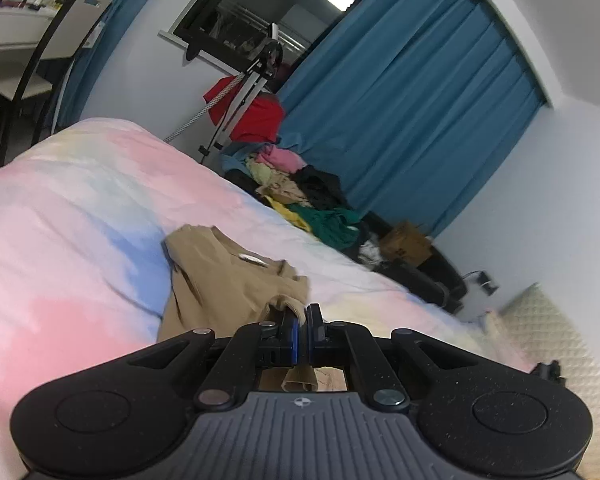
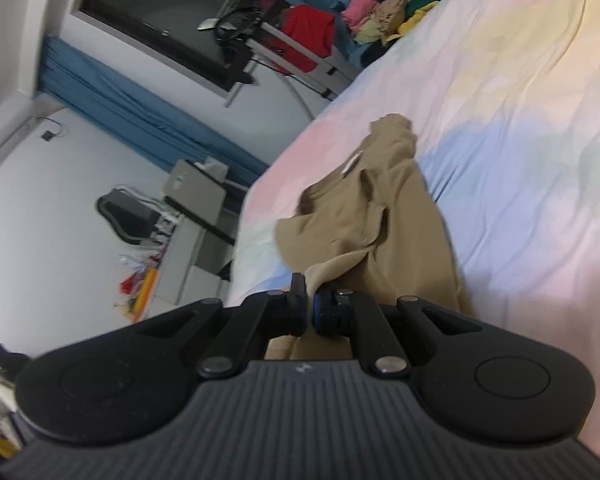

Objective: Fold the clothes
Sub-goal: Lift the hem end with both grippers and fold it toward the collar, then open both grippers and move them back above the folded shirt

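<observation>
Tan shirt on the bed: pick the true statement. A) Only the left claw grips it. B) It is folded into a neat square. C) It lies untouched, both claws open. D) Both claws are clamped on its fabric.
D: the left claw and right claw each pinch an edge of the tan shirt, which lies rumpled on the pastel bedsheet.

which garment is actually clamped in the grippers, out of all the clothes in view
The tan shirt on the bed, pinched by both the left gripper and right gripper; the other clothes lie heaped beyond the bed.

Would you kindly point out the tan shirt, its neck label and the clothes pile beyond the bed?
tan shirt [image 1: 220, 284]: left wrist view, on the flat body fabric.
neck label [image 1: 252, 258]: left wrist view, on the white tag inside the collar.
clothes pile [image 1: 300, 192]: left wrist view, on the middle of the heap.
</observation>
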A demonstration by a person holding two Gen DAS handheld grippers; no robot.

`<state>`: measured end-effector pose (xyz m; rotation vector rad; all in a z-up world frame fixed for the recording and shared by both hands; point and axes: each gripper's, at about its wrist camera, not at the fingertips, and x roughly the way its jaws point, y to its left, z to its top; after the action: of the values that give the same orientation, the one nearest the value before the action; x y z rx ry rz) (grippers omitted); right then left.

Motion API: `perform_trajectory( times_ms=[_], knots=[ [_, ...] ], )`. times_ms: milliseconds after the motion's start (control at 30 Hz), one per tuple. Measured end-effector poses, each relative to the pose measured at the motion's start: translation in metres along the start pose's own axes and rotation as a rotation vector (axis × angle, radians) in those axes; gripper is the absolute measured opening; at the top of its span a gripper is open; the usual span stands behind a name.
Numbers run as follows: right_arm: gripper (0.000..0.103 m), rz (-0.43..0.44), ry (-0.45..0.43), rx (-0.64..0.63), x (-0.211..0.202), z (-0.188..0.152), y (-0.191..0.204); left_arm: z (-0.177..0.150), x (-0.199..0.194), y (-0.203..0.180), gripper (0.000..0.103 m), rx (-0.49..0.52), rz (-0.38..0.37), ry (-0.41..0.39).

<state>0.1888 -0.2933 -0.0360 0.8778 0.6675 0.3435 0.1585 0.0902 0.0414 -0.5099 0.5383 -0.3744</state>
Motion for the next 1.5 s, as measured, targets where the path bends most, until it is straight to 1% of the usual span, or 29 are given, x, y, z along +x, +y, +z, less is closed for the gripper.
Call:
perform_trajectory(
  times_ms=[100, 133, 233, 367, 467, 567, 600, 633, 667, 700, 733, 767, 800, 833, 867, 933, 1100, 1167, 1200, 1300, 1400, 1500],
  knots=[
    [0.007, -0.041, -0.003, -0.038, 0.028, 0.006, -0.014, -0.002, 0.043, 0.012, 0.004, 0.063, 0.044, 0.023],
    [0.007, -0.058, -0.001, -0.069, 0.038, 0.007, -0.018, -0.005, 0.055, 0.017, 0.004, 0.078, 0.055, 0.031],
    [0.007, -0.128, 0.005, -0.138, 0.064, 0.008, -0.031, -0.018, 0.09, 0.04, 0.005, 0.072, 0.079, 0.062],
    [0.009, -0.193, 0.048, -0.141, 0.095, 0.007, -0.051, -0.033, 0.14, 0.066, 0.005, 0.098, 0.143, 0.132],
    [0.009, -0.237, 0.075, -0.142, 0.111, 0.004, -0.062, -0.041, 0.161, 0.079, 0.005, 0.112, 0.174, 0.164],
    [0.01, -0.258, 0.09, -0.162, 0.116, 0.001, -0.063, -0.044, 0.168, 0.084, 0.006, 0.128, 0.18, 0.18],
    [0.01, -0.264, 0.092, -0.174, 0.115, 0.001, -0.061, -0.044, 0.167, 0.083, 0.008, 0.135, 0.18, 0.177],
    [0.011, -0.27, 0.094, -0.185, 0.115, 0.001, -0.059, -0.044, 0.165, 0.08, 0.011, 0.146, 0.181, 0.172],
    [0.012, -0.269, 0.092, -0.195, 0.113, 0.001, -0.056, -0.043, 0.163, 0.077, 0.027, 0.156, 0.181, 0.169],
    [0.02, -0.268, 0.09, -0.206, 0.111, 0.0, -0.053, -0.043, 0.16, 0.074, 0.041, 0.169, 0.179, 0.165],
    [0.046, -0.258, 0.083, -0.221, 0.108, -0.001, -0.05, -0.043, 0.156, 0.069, 0.046, 0.184, 0.177, 0.157],
    [0.061, -0.248, 0.074, -0.236, 0.105, -0.002, -0.045, -0.044, 0.15, 0.063, 0.053, 0.199, 0.176, 0.145],
    [0.084, -0.239, 0.046, -0.257, 0.097, -0.005, -0.039, -0.044, 0.146, 0.058, 0.065, 0.218, 0.176, 0.134],
    [0.09, -0.23, 0.016, -0.28, 0.089, -0.008, -0.033, -0.044, 0.141, 0.052, 0.071, 0.239, 0.179, 0.126],
    [0.088, -0.225, -0.002, -0.308, 0.082, -0.011, -0.026, -0.045, 0.135, 0.047, 0.079, 0.259, 0.183, 0.113],
    [0.088, -0.218, -0.037, -0.359, 0.068, -0.016, -0.013, -0.047, 0.12, 0.036, 0.081, 0.29, 0.183, 0.081],
    [0.088, -0.222, -0.102, -0.445, 0.04, -0.035, 0.011, -0.053, 0.08, 0.013, 0.093, 0.339, 0.179, 0.024],
    [0.088, -0.234, -0.134, -0.48, 0.031, -0.045, 0.019, -0.059, 0.06, 0.002, 0.094, 0.382, 0.178, 0.001],
    [0.088, -0.243, -0.148, -0.492, 0.027, -0.049, 0.022, -0.063, 0.05, -0.003, 0.097, 0.406, 0.178, -0.011],
    [0.088, -0.259, -0.184, -0.528, 0.016, -0.06, 0.03, -0.074, 0.023, -0.01, 0.101, 0.447, 0.187, -0.053],
    [0.088, -0.268, -0.211, -0.56, 0.008, -0.069, 0.036, -0.079, 0.008, -0.011, 0.103, 0.449, 0.198, -0.086],
    [0.088, -0.277, -0.235, -0.587, 0.003, -0.073, 0.04, -0.08, 0.004, -0.012, 0.103, 0.449, 0.221, -0.11]
  ],
)
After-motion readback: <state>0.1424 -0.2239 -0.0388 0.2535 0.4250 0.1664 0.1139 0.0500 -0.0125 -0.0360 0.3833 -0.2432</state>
